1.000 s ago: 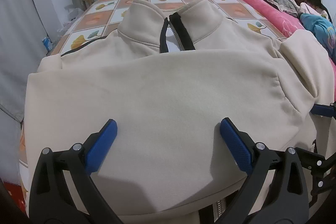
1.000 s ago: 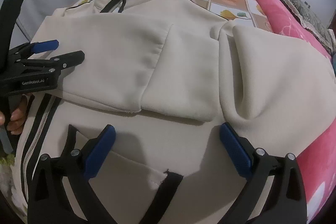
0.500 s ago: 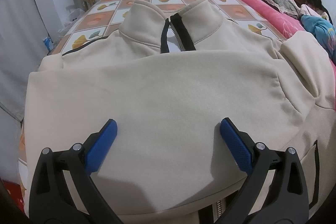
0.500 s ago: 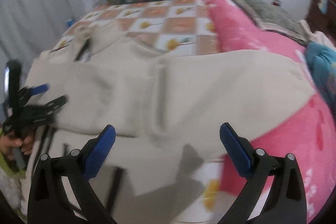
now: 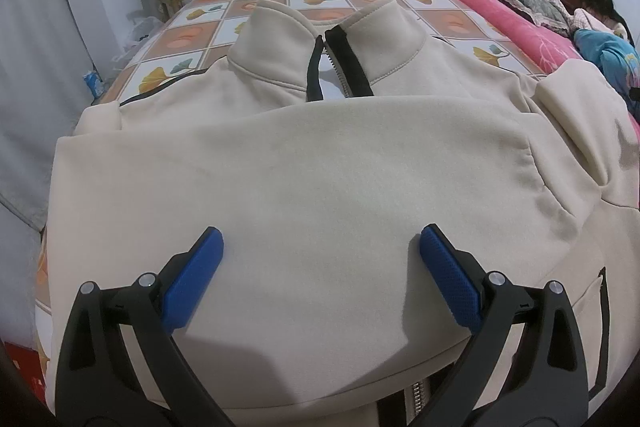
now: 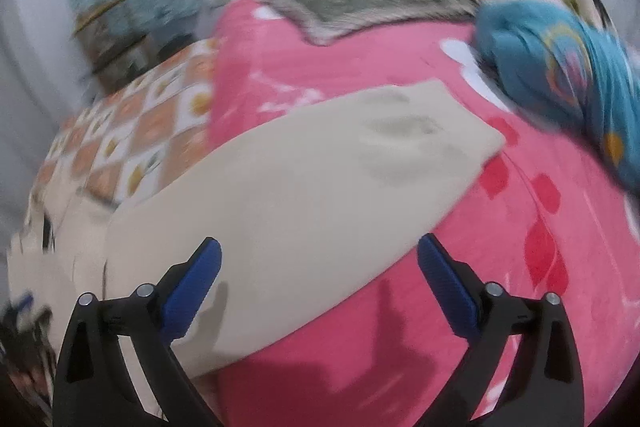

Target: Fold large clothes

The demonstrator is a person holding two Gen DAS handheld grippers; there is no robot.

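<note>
Here, jacket (image 5: 320, 179) beneath left hand-held gripper (image 5: 320, 267).

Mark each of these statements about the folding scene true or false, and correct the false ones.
1. The cream jacket lies on the bed. True.
2. The left gripper is clamped on a sleeve. False: its jaws stand open with nothing pinched between them.
3. The outstretched sleeve lies across a pink blanket. True.
4. The collar zip is closed to the top. False: it is open at the collar.
</note>
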